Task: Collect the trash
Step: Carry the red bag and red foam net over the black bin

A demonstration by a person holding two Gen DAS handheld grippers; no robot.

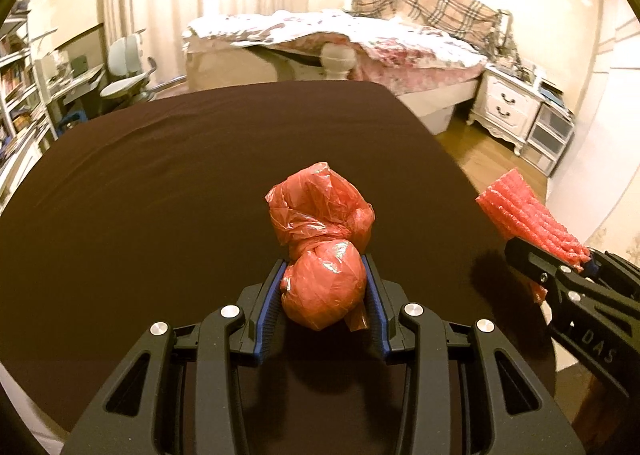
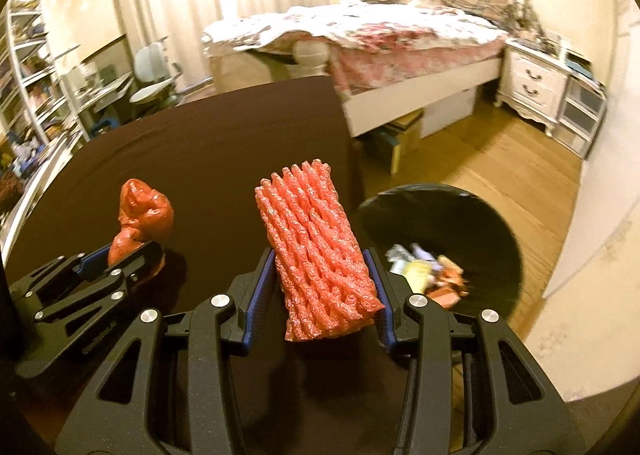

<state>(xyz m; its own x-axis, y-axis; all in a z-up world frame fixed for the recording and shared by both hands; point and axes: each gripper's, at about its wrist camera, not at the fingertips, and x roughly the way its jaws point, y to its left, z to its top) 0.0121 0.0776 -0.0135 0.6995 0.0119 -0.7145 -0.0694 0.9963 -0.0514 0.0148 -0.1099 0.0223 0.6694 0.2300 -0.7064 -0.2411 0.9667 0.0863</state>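
Nearest the left wrist camera, the left gripper [image 1: 324,289] was clenched on a knotted red plastic bag [image 1: 322,251]. The bag's tight round lower bulb sat squarely between the two blue-lined fingers [image 1: 276,295], touching both pads, while its looser crumpled upper part rose beyond the fingertips, above the dark brown tablecloth [image 1: 160,183]. In the right wrist view the same bag [image 2: 140,215] stood out ahead of the left gripper [image 2: 128,259] at the left of the frame.

The right gripper [image 2: 322,287] was grasping a pink foam fruit net [image 2: 316,243]. The net was pinched at its lower half between the fingers [image 2: 256,291], pressed by both pads, and its upper half stuck out past the tips, leaning a little to the left. From the left wrist camera the net [image 1: 524,215] fanned out of the right gripper [image 1: 560,267] near the table's right edge.

Just beside the table, lower right of the net, stood a black-lined trash bin [image 2: 492,215], with crumpled wrappers [image 2: 432,271] lying inside it on the wooden floor [image 2: 480,151] side. A bed [image 2: 380,31] with a floral cover stood well apart behind.
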